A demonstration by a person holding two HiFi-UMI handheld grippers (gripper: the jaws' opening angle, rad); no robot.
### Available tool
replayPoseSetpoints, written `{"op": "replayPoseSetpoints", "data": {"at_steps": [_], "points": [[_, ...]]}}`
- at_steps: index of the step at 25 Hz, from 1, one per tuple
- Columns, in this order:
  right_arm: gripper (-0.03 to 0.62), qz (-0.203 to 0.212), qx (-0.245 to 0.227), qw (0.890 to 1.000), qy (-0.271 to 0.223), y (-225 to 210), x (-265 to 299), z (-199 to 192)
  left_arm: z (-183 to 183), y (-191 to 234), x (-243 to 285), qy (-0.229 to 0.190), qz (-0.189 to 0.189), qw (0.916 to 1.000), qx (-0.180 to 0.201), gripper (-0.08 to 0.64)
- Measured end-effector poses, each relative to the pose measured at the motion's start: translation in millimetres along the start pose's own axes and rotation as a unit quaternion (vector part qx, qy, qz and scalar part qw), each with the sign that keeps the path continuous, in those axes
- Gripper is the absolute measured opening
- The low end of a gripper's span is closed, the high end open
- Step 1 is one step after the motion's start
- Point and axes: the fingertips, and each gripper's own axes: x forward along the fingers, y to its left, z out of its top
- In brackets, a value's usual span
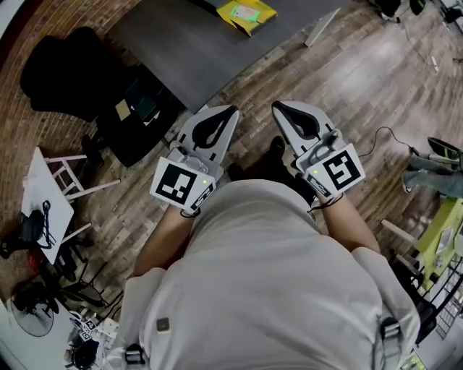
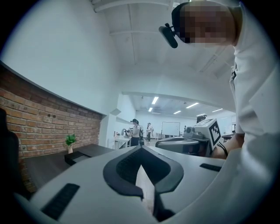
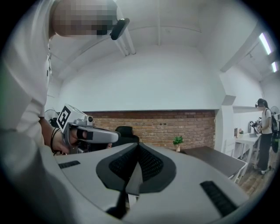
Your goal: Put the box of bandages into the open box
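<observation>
Left gripper view: left gripper [image 2: 141, 148] closed, the two jaws meeting at the tips, nothing between them. Right gripper view: right gripper [image 3: 138, 145] likewise closed and empty, black pads pressed together.

Head view: both grippers held close in front of the person's grey shirt [image 1: 268, 274], side by side, tips angled toward each other but apart. Neither touches any object. Two marker cubes, one per gripper: left cube [image 1: 181, 184], right cube [image 1: 338, 171].

One yellow box [image 1: 246, 14] lies on the dark tabletop [image 1: 195, 50], at its far end, well apart from both grippers. Too small to tell whether it is the box of bandages or the open box; no lettering legible.

Counts:
- grippers: two
- yellow box: one
- black chair [image 1: 61, 69]: one, to the left of the tabletop
- potted plant [image 3: 177, 141]: one, on the dark tabletop by the wall
- people in the distance: two in the left gripper view [image 2: 135, 131], one standing at the right edge of the right gripper view

Surface and room: tabletop dark grey and matte. Wood-plank floor [image 1: 362, 87] below the grippers. Brick wall [image 3: 175, 124] runs behind the tabletop, white wall above it. White ceiling with strip lights over the far open area.
</observation>
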Motion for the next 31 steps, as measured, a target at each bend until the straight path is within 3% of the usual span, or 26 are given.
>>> {"op": "replayPoseSetpoints", "data": {"at_steps": [17,31], "points": [[0.021,-0.015,-0.018,1.000,-0.010,40,-9,7,-8,-7,-32,0.000,-0.012,0.9999,-0.010,0.017],[0.021,-0.022,-0.022,1.000,-0.003,34,-8,6,-8,-3,-26,-0.003,-0.016,0.9997,-0.016,0.016]]}}
